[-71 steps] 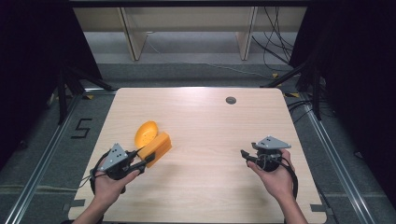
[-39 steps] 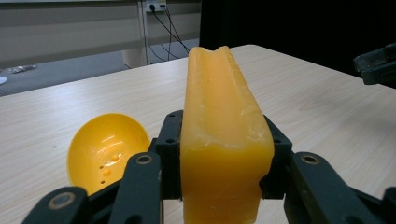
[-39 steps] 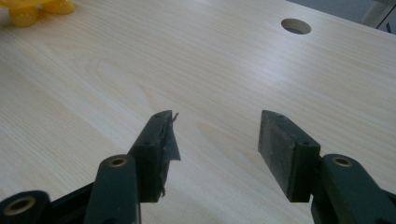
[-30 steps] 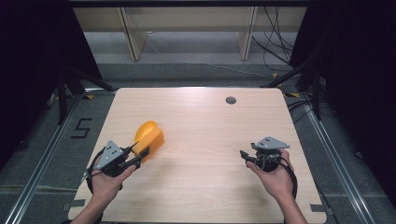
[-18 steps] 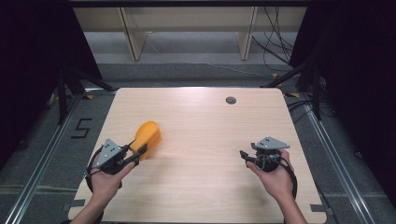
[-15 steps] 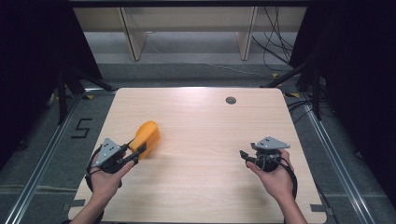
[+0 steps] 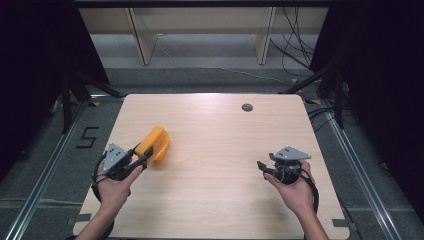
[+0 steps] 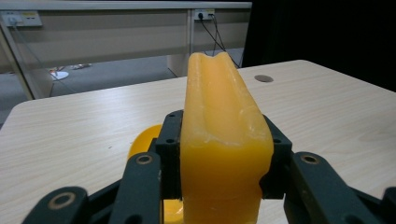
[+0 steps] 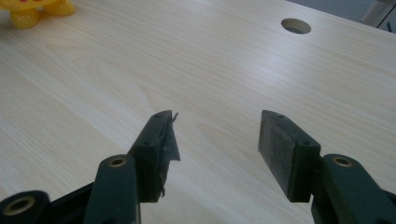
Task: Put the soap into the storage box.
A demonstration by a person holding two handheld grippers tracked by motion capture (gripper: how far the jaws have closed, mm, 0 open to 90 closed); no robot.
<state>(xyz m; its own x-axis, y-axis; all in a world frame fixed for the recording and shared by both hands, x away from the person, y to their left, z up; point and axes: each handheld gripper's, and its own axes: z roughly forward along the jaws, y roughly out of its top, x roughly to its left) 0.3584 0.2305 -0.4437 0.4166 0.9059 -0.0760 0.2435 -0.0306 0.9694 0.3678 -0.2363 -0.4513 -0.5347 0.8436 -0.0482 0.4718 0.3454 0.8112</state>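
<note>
Toy [image 7: 154, 143] on the table's [image 7: 215, 200] left, hole [image 7: 247, 107] far right

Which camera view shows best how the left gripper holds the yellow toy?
The left gripper view: the yellow toy sits close up, and the left gripper has its black pads pressed on both of the toy's sides. The high view shows the toy small, at the gripper's tip. The right gripper view catches a part of it at the top edge.

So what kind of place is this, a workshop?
More likely a lab recording station: a bare wooden table fenced by dark curtains, loose cables behind, and a floor marking "5".
</note>
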